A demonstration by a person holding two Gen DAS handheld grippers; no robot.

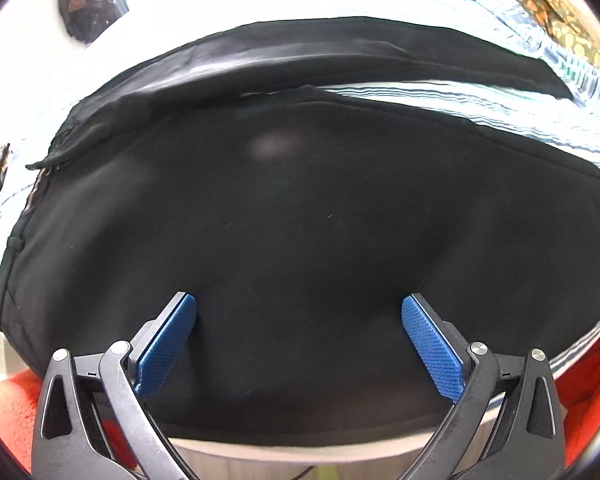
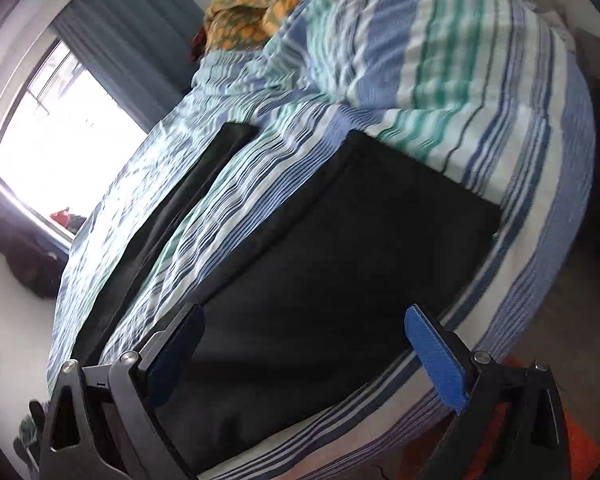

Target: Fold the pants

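black soft-fabric pants (image 1: 300, 208) flat on striped bed sheet (image 2: 440, 80) | legs splayed, long axis away from tools | left tool (image 1: 299, 320) at waist, right tool (image 2: 304, 332) over nearer leg | both wide open, empty

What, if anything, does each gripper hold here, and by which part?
Nothing is held. The left gripper and the right gripper are both open above the black pants, which lie on the striped bedsheet.
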